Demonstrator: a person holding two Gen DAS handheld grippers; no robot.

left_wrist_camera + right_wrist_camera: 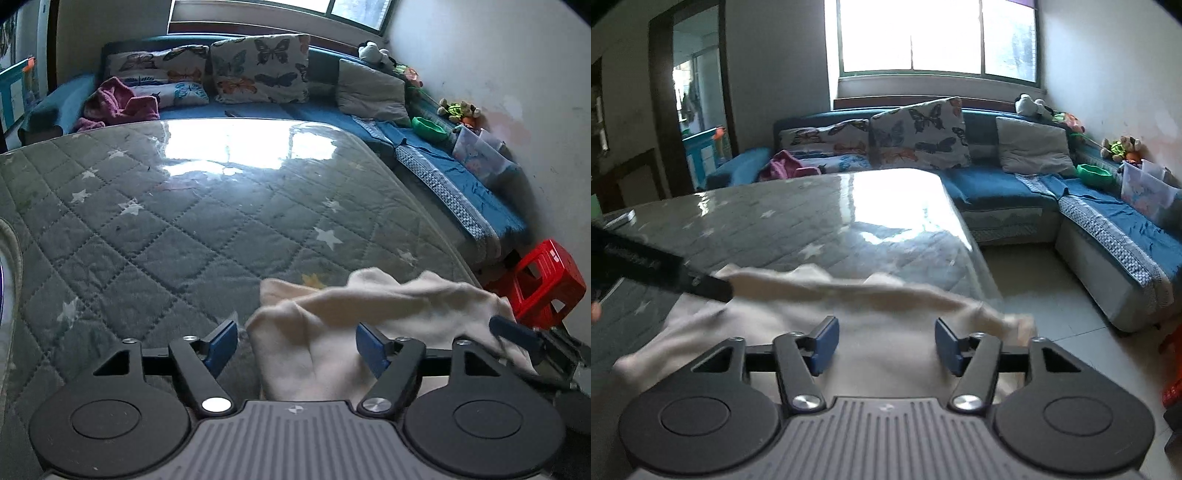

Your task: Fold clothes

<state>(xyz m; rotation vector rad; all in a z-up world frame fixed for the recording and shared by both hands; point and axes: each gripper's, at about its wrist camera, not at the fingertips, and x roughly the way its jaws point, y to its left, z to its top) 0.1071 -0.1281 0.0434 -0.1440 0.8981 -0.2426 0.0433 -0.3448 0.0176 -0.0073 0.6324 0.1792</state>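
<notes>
The cream garment (332, 332) lies rumpled at the near right corner of the table (184, 221), spilling past the right edge toward the floor (1052, 295). The rest of the quilted, glass-topped table lies bare toward the far edge, where the blue sofa (997, 188) stands; a red stool (546, 284) sits just off the right edge. The left tool (297, 345) is spread wide over the garment, gripping nothing. The right tool (886, 343) hangs equally wide above the cloth, its pads (825, 343) not closed on it.
</notes>
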